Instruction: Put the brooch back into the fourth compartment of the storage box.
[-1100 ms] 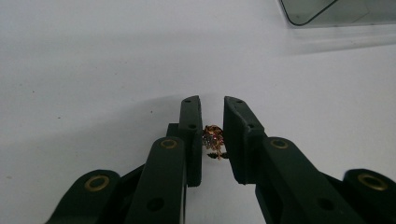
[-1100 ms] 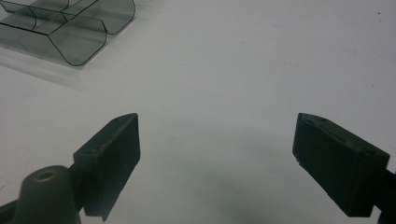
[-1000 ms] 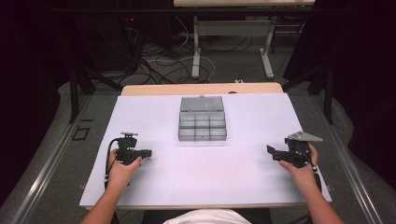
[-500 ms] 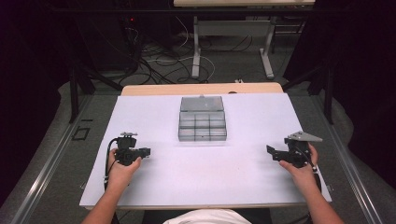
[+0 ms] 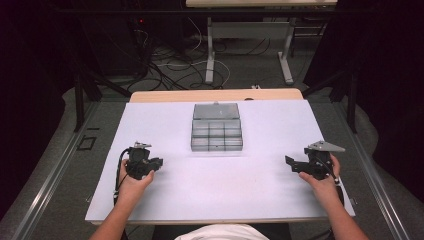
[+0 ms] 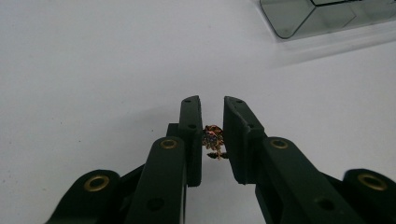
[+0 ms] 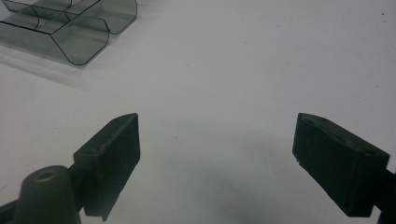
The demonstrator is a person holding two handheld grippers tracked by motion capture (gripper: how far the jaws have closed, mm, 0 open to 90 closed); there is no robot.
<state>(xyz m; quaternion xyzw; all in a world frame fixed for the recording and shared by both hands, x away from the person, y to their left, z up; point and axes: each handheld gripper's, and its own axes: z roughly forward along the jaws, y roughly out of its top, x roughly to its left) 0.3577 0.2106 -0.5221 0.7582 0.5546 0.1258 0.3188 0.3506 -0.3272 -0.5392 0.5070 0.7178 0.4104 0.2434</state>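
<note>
A small gold trinket (image 6: 213, 141) with purple and red stones, perhaps a brooch or charm, sits between the jaws of the left hand-held gripper (image 6: 212, 122). The jaws are nearly closed around it, and it seems they grip it, though I cannot tell if both touch it. Its lower part looks like small gold leaves. It is held low over the white bench (image 5: 260, 190), on the left side near the front.

The left hand (image 5: 131, 181) holds that gripper (image 5: 156, 163) with the jaws pointing to the right, toward the middle of the bench. The forearm comes in from the bottom edge. The right hand (image 5: 324, 182) holds the right hand-held gripper (image 5: 289, 164) on the opposite side, jaws pointing left. Its jaws stand wide apart with nothing between them (image 7: 217, 154), only the bare white surface below.

Between the two, farther back at the middle of the bench, a clear grey box (image 5: 216, 134) lies with its lid open to the back. It has several compartments, and those I can see look empty. Both grippers are well apart from it.
</note>
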